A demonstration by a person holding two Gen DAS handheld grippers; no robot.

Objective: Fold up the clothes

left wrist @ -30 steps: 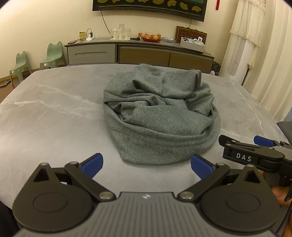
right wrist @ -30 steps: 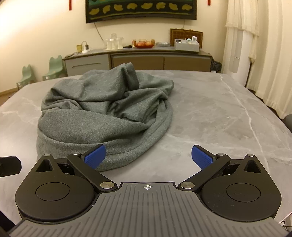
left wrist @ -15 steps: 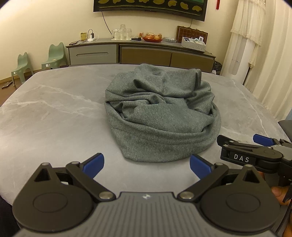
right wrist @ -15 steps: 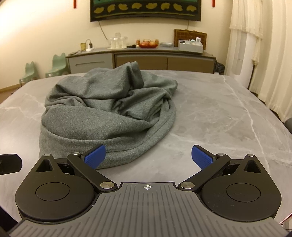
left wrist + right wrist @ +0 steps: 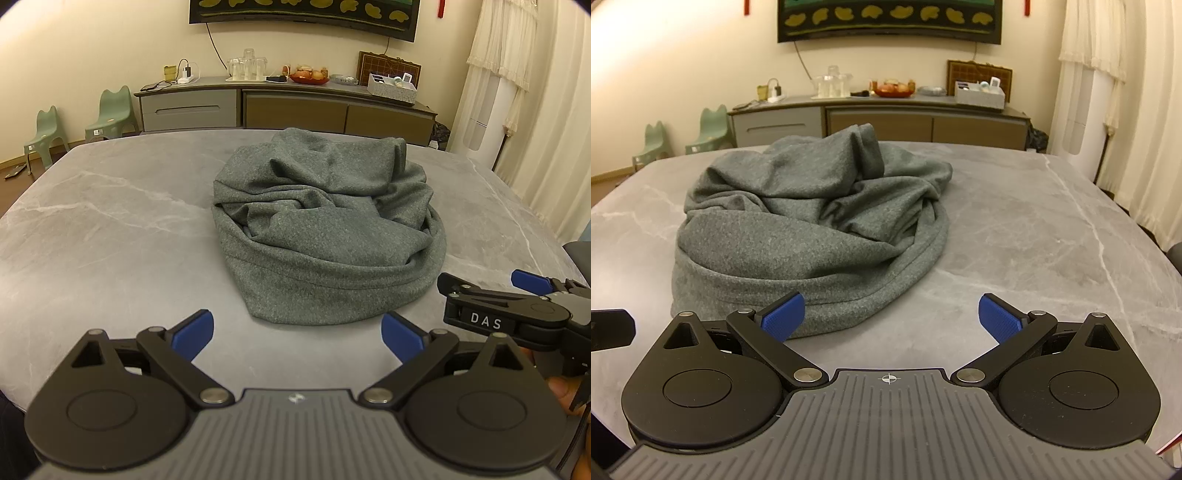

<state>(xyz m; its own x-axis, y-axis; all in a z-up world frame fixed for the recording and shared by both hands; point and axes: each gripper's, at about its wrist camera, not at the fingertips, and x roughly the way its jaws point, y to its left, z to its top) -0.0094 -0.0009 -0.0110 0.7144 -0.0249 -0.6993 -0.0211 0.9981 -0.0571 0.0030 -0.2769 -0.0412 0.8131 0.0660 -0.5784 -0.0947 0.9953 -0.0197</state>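
Blue-padded fingers spread wide on the left hand-held gripper (image 5: 297,332), nothing between them, and it hangs low over the near edge of the grey marble-patterned surface (image 5: 110,229). Same story on the right hand-held gripper (image 5: 890,317): jaws apart, holding nothing, its left blue pad (image 5: 783,317) lying in front of the garment's near hem in the right wrist view, though contact can't be judged from here. From the left wrist view that right tool sits just off to the side, black body lettered "DAS", a fingertip of the person showing beneath it. Just ahead of both, the crumpled grey-green fleece garment (image 5: 325,229) lies in a rounded heap on the surface, unfolded, a thick rolled hem curving along its near side and loose folds piled up toward the back, where a fold stands up in a peak. It sits roughly mid-surface, straight ahead of the left tool and left of centre for the right one (image 5: 812,225). Bare marble runs out to the right of it. Further back, beyond the far edge, a long low grey-and-brown sideboard (image 5: 284,107) carries clear glasses, a red bowl of fruit (image 5: 309,75) and a grey box. Two small pale-green children's chairs (image 5: 110,110) stand at the left, cream curtains (image 5: 546,110) hang at the right, and a dark framed picture (image 5: 303,14) tops the wall.
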